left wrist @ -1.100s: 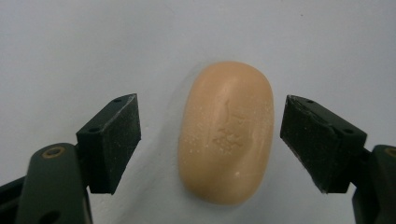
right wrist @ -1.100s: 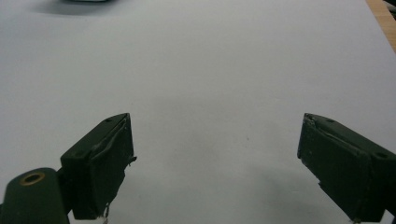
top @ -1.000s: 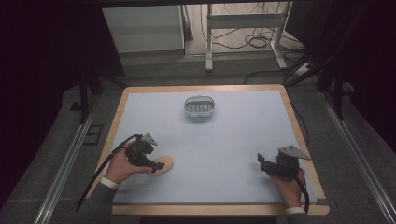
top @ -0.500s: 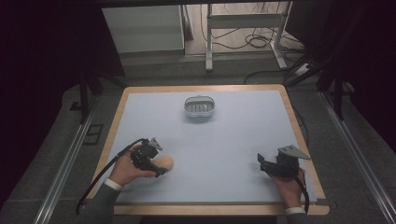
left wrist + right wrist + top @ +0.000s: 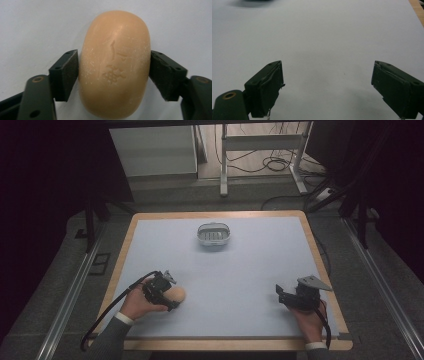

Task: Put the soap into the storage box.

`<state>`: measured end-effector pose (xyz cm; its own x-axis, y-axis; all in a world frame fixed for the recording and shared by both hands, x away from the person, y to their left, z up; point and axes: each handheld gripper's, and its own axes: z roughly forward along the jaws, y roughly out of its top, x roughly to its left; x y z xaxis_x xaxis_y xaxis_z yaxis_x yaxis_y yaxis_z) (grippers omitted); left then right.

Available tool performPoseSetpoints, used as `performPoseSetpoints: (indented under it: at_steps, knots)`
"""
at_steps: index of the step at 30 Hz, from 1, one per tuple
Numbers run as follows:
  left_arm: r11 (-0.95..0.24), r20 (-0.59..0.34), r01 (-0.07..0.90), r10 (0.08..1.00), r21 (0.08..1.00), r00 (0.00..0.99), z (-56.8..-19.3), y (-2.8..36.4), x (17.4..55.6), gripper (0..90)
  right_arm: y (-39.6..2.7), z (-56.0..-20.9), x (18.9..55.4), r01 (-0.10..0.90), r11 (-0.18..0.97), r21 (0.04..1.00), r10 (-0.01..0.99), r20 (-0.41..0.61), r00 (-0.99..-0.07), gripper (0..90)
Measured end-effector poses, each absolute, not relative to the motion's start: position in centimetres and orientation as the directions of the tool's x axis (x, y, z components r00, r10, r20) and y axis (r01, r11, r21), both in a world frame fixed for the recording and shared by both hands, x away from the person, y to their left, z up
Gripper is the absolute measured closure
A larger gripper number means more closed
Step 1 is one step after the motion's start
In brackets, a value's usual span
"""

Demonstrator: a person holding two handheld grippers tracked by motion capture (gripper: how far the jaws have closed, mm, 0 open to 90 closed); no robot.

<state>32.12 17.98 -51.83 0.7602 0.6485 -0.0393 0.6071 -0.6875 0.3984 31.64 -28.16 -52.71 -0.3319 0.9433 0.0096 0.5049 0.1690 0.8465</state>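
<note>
An oval peach-coloured bar of soap [image 5: 115,63] with a stamped mark sits between the two black jaws of my left gripper [image 5: 114,72], which press on both its sides. From above, the soap [image 5: 176,294] and left gripper [image 5: 170,296] are at the near left of the pale blue mat. My right gripper [image 5: 280,295] rests at the near right, and its jaws stand wide apart over bare mat [image 5: 327,82] with nothing between them. A small white soap dish [image 5: 213,234] stands at the far middle of the mat.
The mat covers a wood-edged table [image 5: 320,255]. Beyond the far edge are a white cabinet [image 5: 152,150], a metal stand [image 5: 260,140] and loose cables on the floor. Rails run along both sides of the table.
My left gripper has turned and drawn slightly back over the soap, and the soap now sits between its jaws. The right gripper has stayed in place.
</note>
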Motion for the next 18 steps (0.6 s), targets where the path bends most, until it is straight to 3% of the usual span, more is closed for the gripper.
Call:
performPoseSetpoints:
  at_steps: [18]
  knots:
    - [-0.686, -0.025, 0.577, 0.634, 0.443, 0.773, -50.6, 18.8, 32.3, 32.1, -28.2, -52.7, 31.6, 0.504, 0.164, 0.848, 0.944, 0.014, -0.329, 10.7]
